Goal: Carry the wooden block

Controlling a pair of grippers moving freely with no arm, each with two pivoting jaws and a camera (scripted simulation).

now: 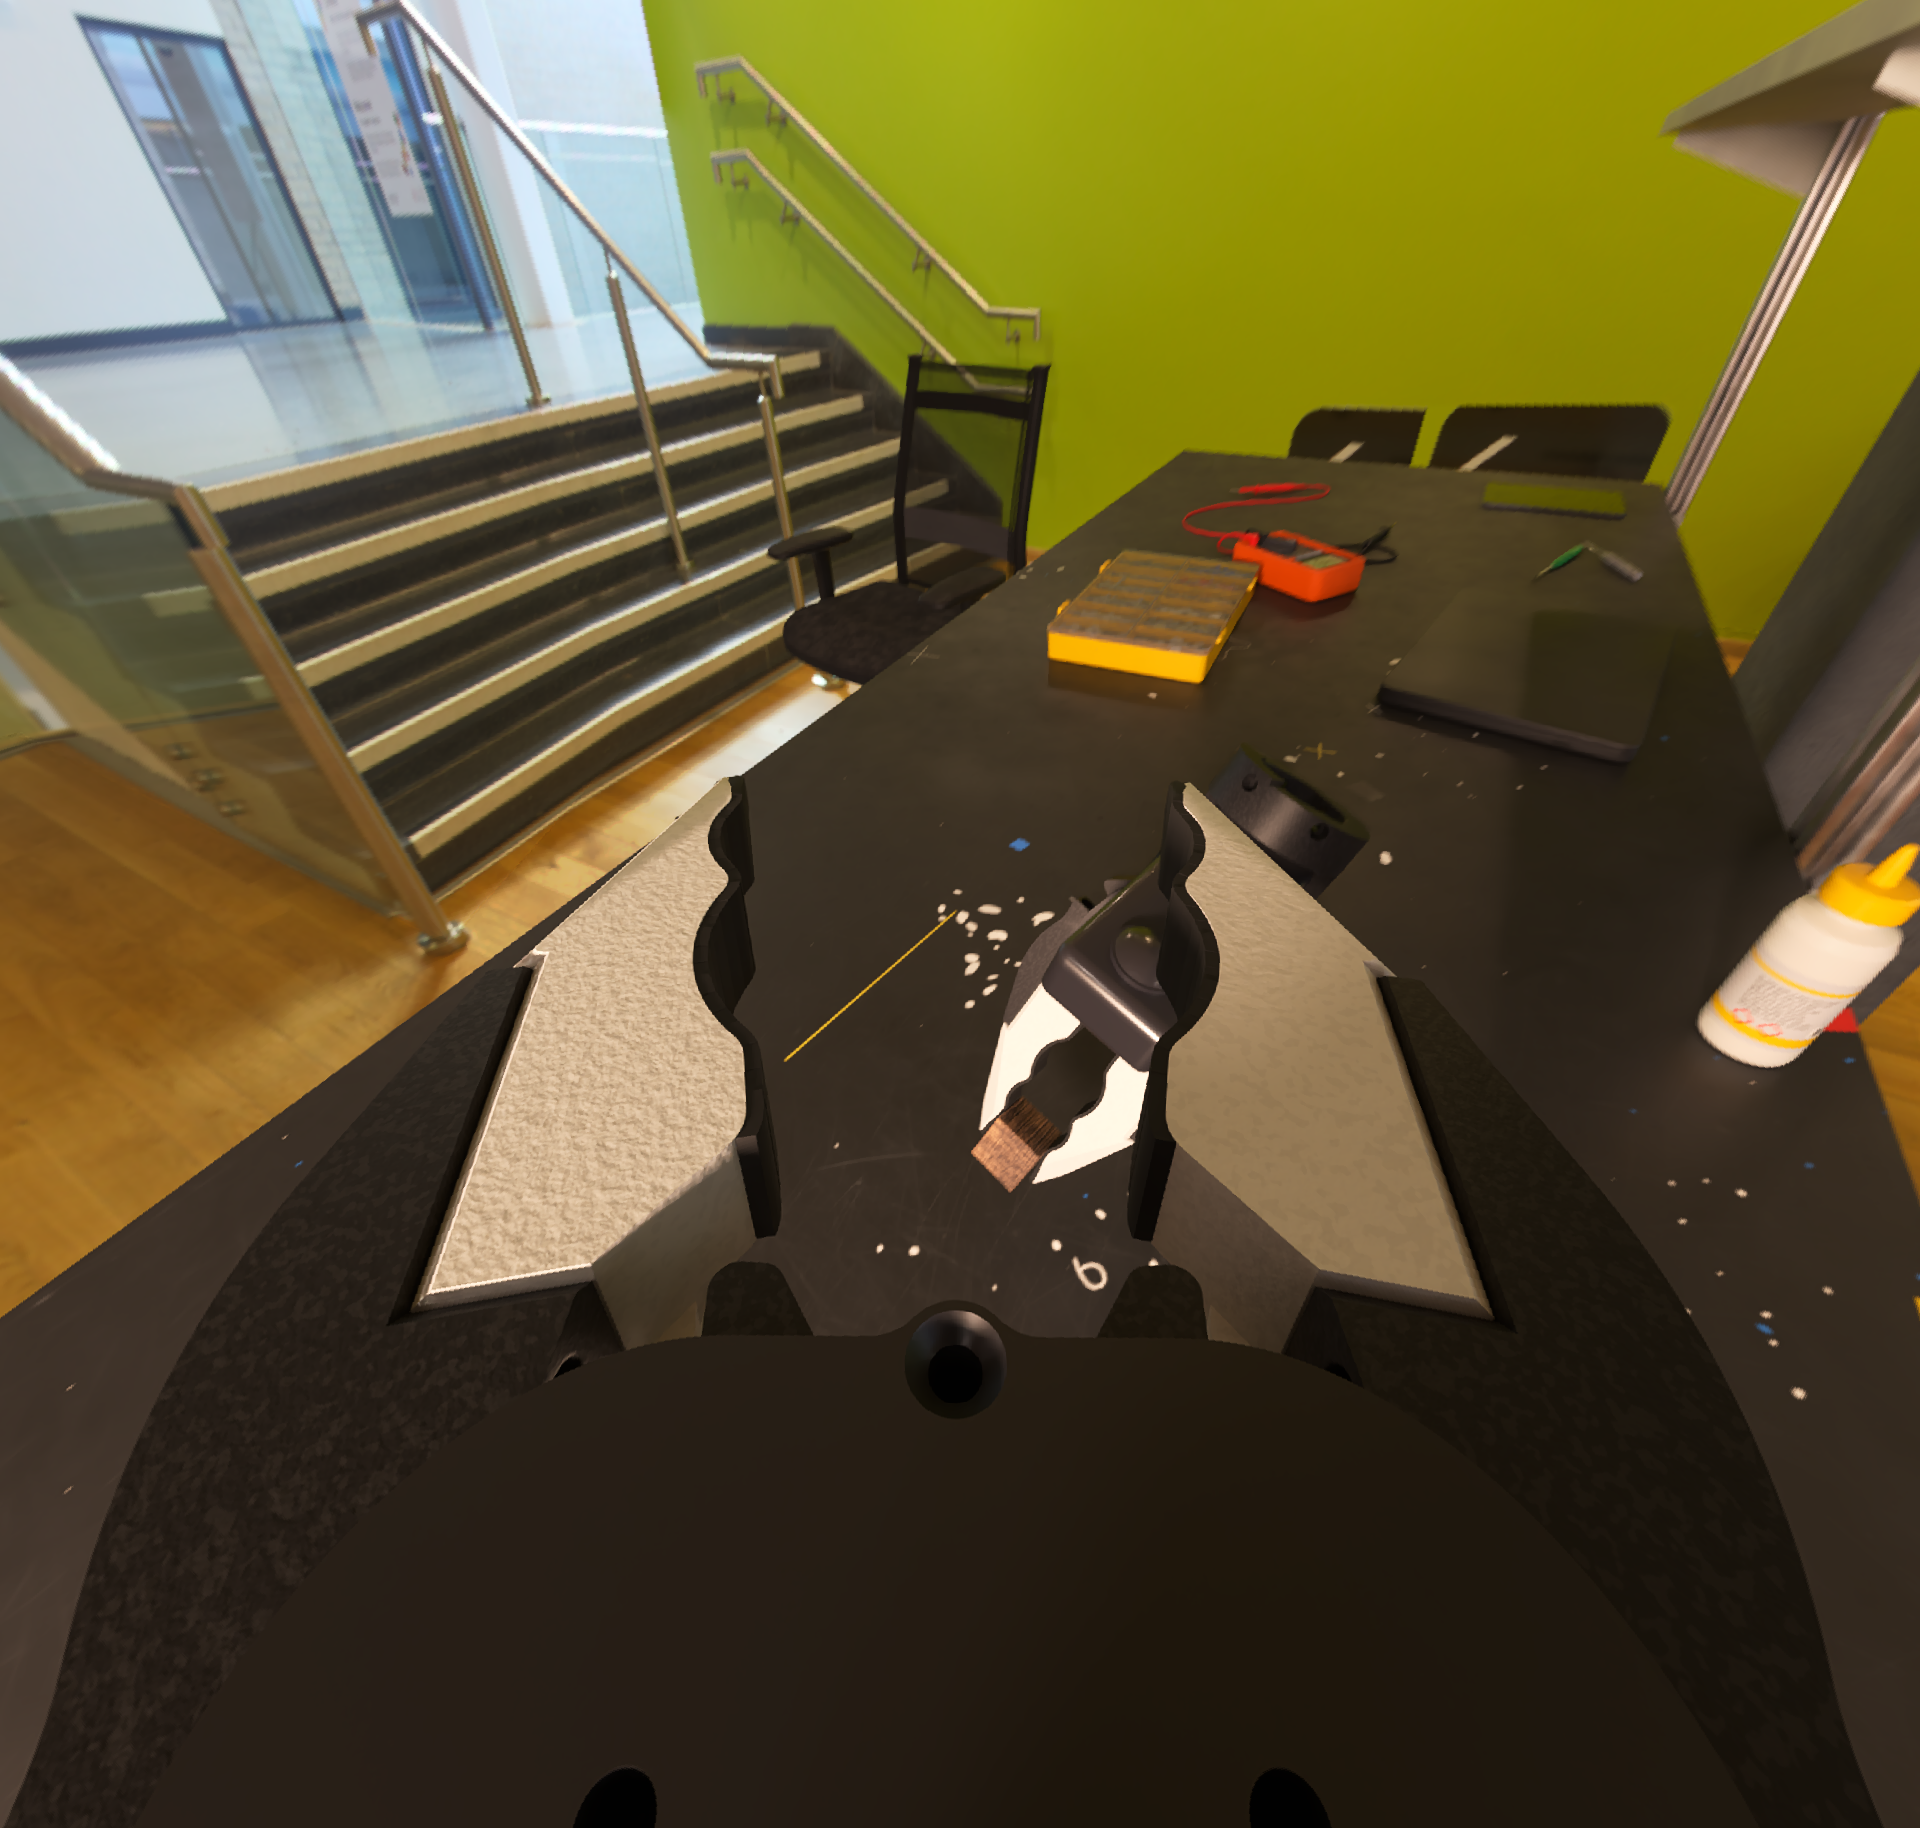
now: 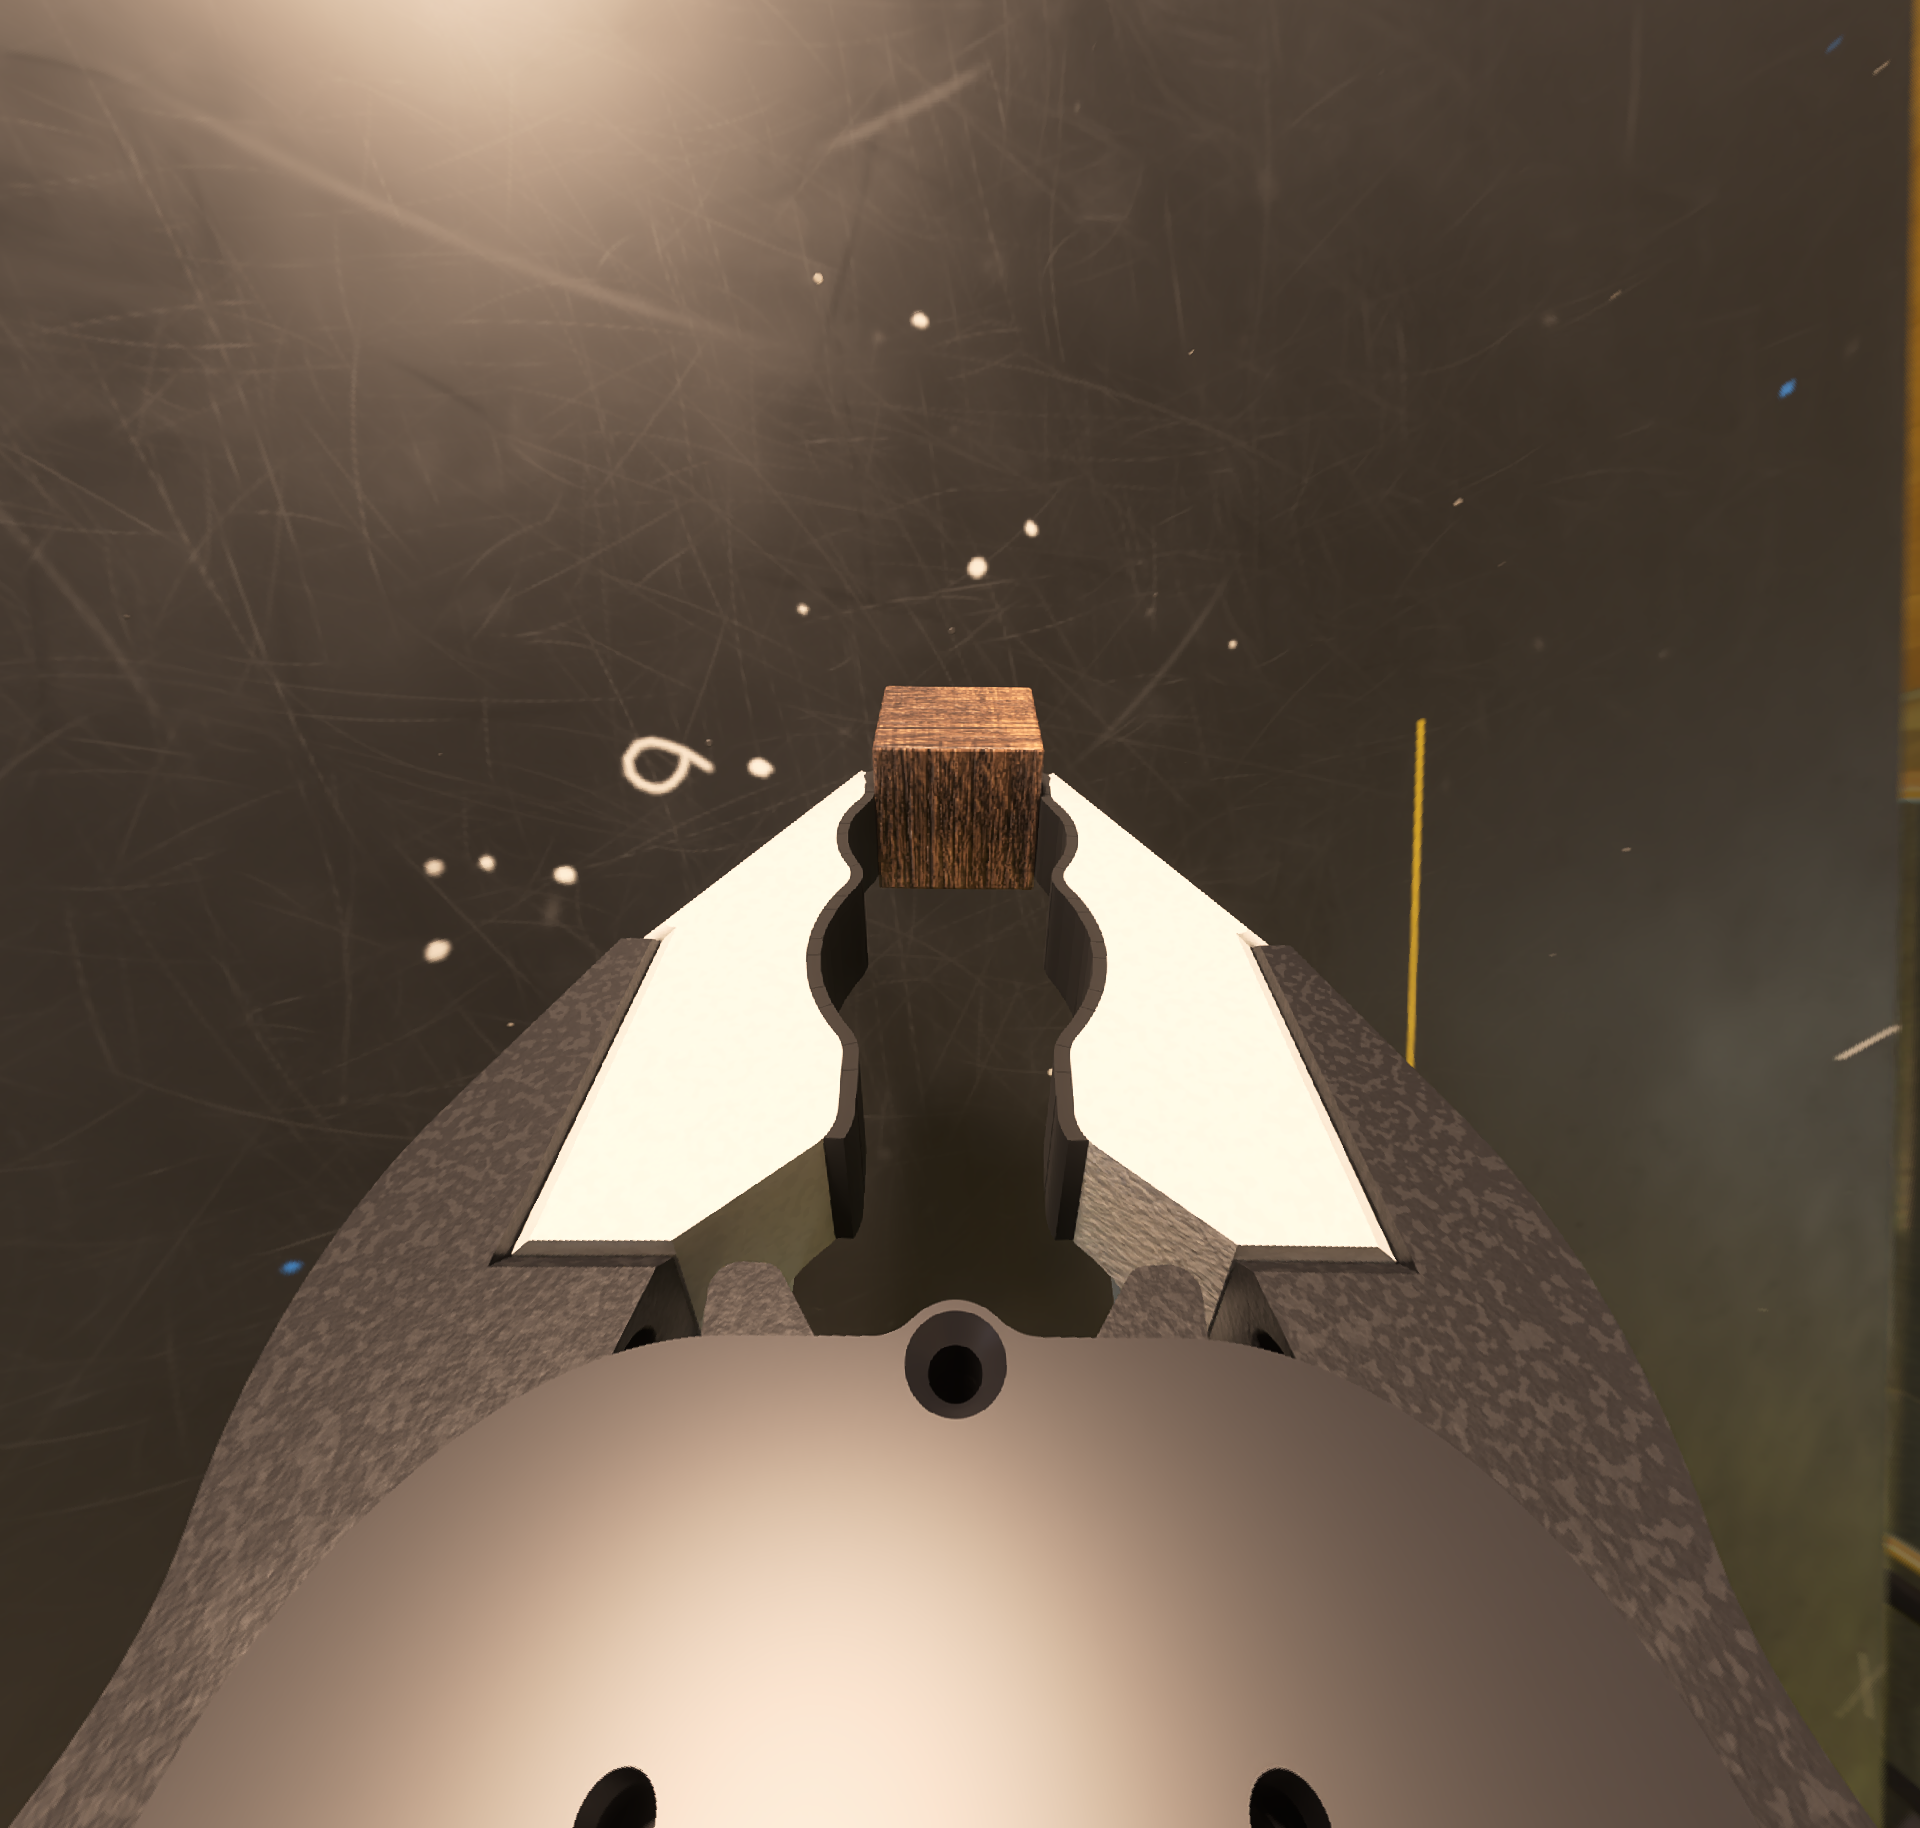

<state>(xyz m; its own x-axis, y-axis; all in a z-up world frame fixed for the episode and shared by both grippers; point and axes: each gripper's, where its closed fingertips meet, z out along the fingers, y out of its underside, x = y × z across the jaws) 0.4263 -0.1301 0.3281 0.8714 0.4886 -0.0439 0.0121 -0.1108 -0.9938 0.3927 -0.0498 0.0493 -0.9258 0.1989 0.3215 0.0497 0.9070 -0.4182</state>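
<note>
The wooden block (image 2: 957,791) is a small brown cube. My right gripper (image 2: 957,786) is shut on it at the fingertips and points down at the dark table (image 2: 416,428). In the left wrist view the right gripper (image 1: 1070,1061) shows between my left fingers, with the block (image 1: 1013,1150) at its tips, close above the table (image 1: 1039,739). My left gripper (image 1: 956,802) is open and empty, a little behind and above the right one.
On the table stand a yellow parts box (image 1: 1148,615), an orange multimeter (image 1: 1304,563) with red leads, a closed dark laptop (image 1: 1527,677), a white glue bottle (image 1: 1808,957) and a black cylinder (image 1: 1288,822). An office chair (image 1: 914,552) stands at the table's left edge.
</note>
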